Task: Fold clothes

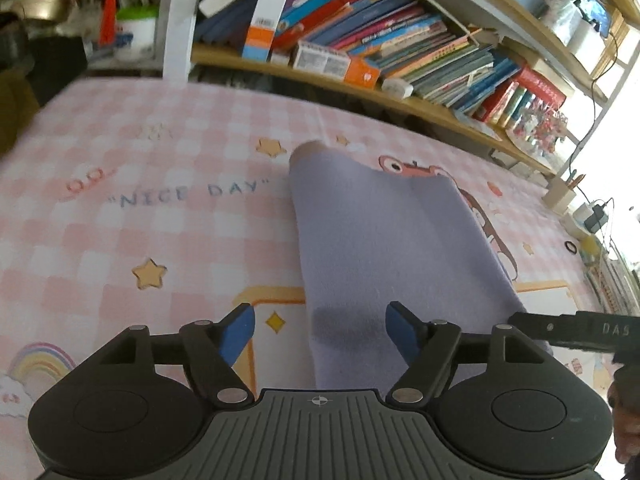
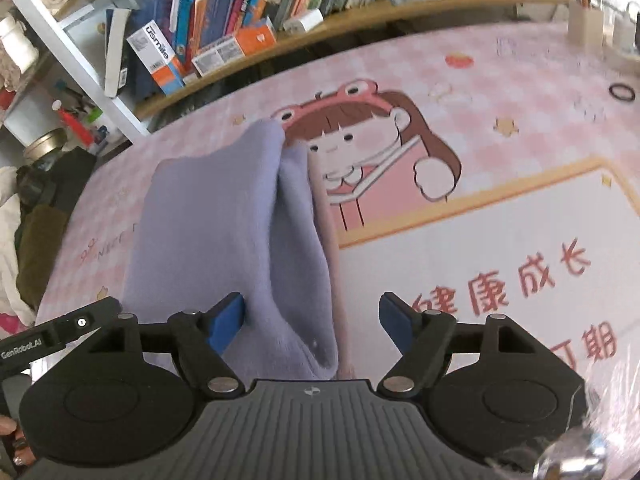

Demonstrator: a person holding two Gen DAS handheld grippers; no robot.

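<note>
A lavender fleece garment (image 1: 384,240) lies folded in a long strip on the pink checked tablecloth (image 1: 120,220). My left gripper (image 1: 320,334) is open just above the garment's near end, with the cloth's left edge between its blue pads (image 1: 236,334). In the right wrist view the garment (image 2: 224,232) shows a raised fold along its right side. My right gripper (image 2: 312,326) is open over its near end, the left pad (image 2: 226,322) against the cloth. Neither gripper holds anything.
A wooden shelf of books (image 1: 380,40) runs along the table's far edge. The right gripper's body (image 1: 580,330) shows at the left view's right edge. A black hair ring (image 2: 622,92) and a pen holder (image 2: 586,28) stand at the far right.
</note>
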